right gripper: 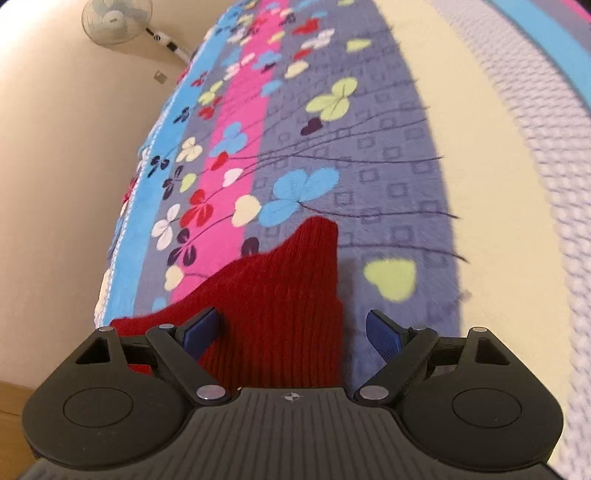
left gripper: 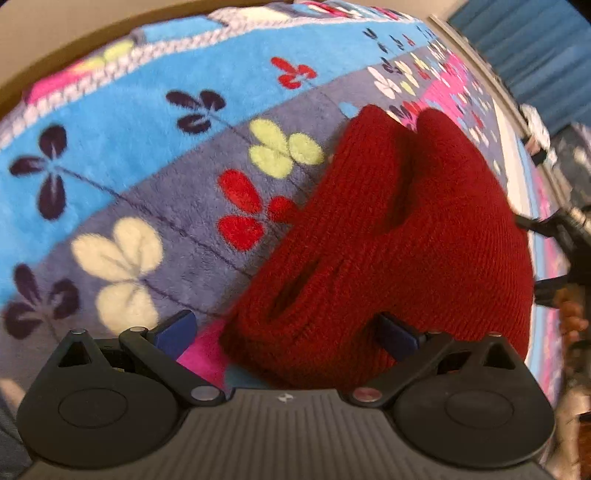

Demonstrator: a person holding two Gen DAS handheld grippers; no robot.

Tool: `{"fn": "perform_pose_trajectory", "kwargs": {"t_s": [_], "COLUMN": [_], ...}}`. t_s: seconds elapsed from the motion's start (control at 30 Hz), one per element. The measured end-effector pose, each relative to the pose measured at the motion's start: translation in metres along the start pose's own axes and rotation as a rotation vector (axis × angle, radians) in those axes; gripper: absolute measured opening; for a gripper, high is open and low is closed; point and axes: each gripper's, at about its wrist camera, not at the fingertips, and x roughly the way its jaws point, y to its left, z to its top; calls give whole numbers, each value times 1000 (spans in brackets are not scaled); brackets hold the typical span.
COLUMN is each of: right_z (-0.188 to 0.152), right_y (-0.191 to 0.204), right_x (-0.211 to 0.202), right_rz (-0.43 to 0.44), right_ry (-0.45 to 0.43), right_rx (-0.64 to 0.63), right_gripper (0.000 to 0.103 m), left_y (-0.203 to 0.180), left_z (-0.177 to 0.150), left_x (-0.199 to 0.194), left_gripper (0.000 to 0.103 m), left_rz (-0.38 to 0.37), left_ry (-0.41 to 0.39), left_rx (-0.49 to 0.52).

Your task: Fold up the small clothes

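A: Status on the garment?

B: Red knit garment (left gripper: 388, 236) lies on the blanket (left gripper: 166, 206), the fleece one with clover flowers on blue, grey and pink stripes. Bunched, with folds and a slit-like opening showing in the left wrist view. Reads as a small knitted piece; can't tell which kind.

A: Left gripper?

B: Left gripper (left gripper: 291, 332) points down at the near edge of the garment. Jaws wide. One blue pad (left gripper: 177, 332) is over bare blanket just beside the garment, the other is over the knit itself. Neither pad presses the fabric, nothing held.

A: Right one?

B: Right gripper (right gripper: 295, 332) also jaws wide, no grip. The garment's ribbed part runs up between the pads; the left-side pad (right gripper: 203, 328) is over the knit, the right-side pad is over grey blanket just beside the garment's edge. A pointed corner of the garment sticks up beyond the pads. Whether any pad touches the fabric, can't tell.

A: Anything else near the garment?

B: In the left wrist view, a dark blurred piece of the other tool (left gripper: 565, 236) shows at the garment's far right side. Well apart from the garment, a wall fan (right gripper: 116, 20) on the cream wall, top left in the right wrist view. Both views are motion-blurred.
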Motion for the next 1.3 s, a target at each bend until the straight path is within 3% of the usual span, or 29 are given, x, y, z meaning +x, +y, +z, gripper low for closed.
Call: {"fn": "perform_pose_trajectory", "kwargs": {"t_s": [0.13,0.17,0.2,0.23,0.27,0.37,0.47,0.57,0.67,0.7,0.8,0.83,0.87,0.9,1.0,1.1,1.23,1.3], "right_z": [10,10,10,10,9,14,10,-24,-101,-137,-228,-246,-256,-258,-239,-214,-156,-127], "right_y": [0,4,11,17,22,21,-4,-57,-116,-129,-145,-146,-147,-150,-153,-148,-134,-127], "right_x": [32,35,35,35,35,19,-18,-81,-141,-155,-172,-172,-170,-168,-181,-208,-204,-181], "right_rz": [96,106,93,68,47,-24,-36,-39,-37,-40,6,14,5,-33,-115,-166,-91,-102], "right_ry": [65,54,41,43,46,57,-9,-170,-312,-348,-450,-487,-520,-533,-541,-618,-539,-479], "right_rx": [0,-26,-81,-131,-171,-199,-140,41,303,388,595,628,642,643,543,384,214,154], "right_gripper": [88,73,50,46,40,33,30,30,30,30,31,32,37,50,57,73,73,73], "left_y": [2,2,1,-2,-9,-34,-70,-134,-209,-235,-286,-295,-297,-293,-263,-227,-208,-211], "left_z": [6,8,9,10,14,30,70,115,134,132,106,97,88,83,87,105,103,98], "left_x": [2,1,0,-3,-5,-6,4,31,70,85,104,104,102,96,72,57,64,69], "left_gripper": [103,102,88,70,60,43,35,35,36,37,46,47,55,66,94,94,94,94], "left_rz": [-15,-12,-10,-23,-40,9,21,-28,-127,-155,-155,-148,-130,-108,-147,-225,-254,-277], "left_ry": [-25,-33,-44,-50,-45,-57,-40,-6,95,136,148,134,109,71,33,39,94,95], "left_rx": [-13,-22,-31,-18,17,144,248,460,662,725,850,884,907,920,887,780,720,702]}}
